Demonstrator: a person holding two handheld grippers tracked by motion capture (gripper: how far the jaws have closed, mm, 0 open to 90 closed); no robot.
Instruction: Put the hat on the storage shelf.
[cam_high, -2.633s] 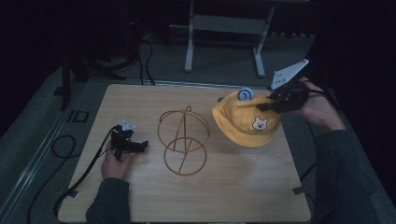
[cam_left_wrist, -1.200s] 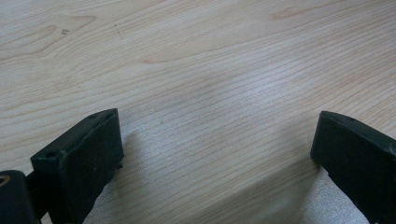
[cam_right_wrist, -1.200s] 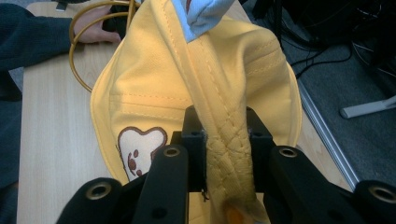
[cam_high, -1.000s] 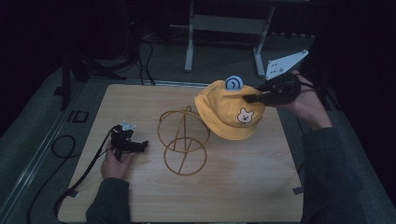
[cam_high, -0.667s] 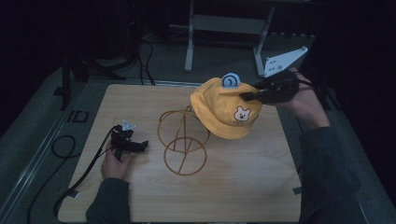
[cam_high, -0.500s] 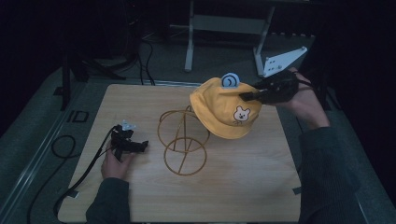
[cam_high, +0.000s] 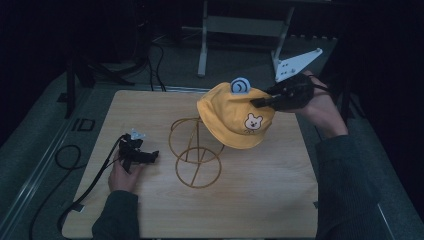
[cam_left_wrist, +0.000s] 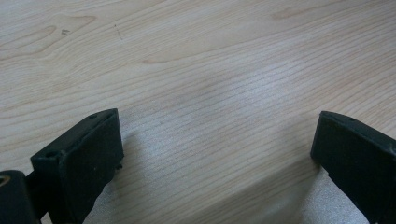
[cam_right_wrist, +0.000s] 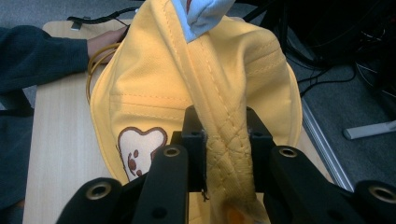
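One overhead camera, two riding the claws

High view looks forward and down on the wooden surface (cam_high: 280, 200); left claw view hugs its grain; right claw view, close on the yellow hat (cam_right_wrist: 224, 84), shares it with the high view.

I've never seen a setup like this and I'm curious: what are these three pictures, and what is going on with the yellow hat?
A person sits at a wooden table and holds a two-jaw hand tool in each hand. The high view comes from a camera above the table. The other two come from small cameras riding on each tool, looking along its black jaws. The right gripper is shut on a fold of the yellow hat, which has a little bear patch, and holds it lifted beside the top of a gold wire stand in the table's middle. The left gripper rests near the table's left side, jaws wide apart over bare wood, holding nothing.
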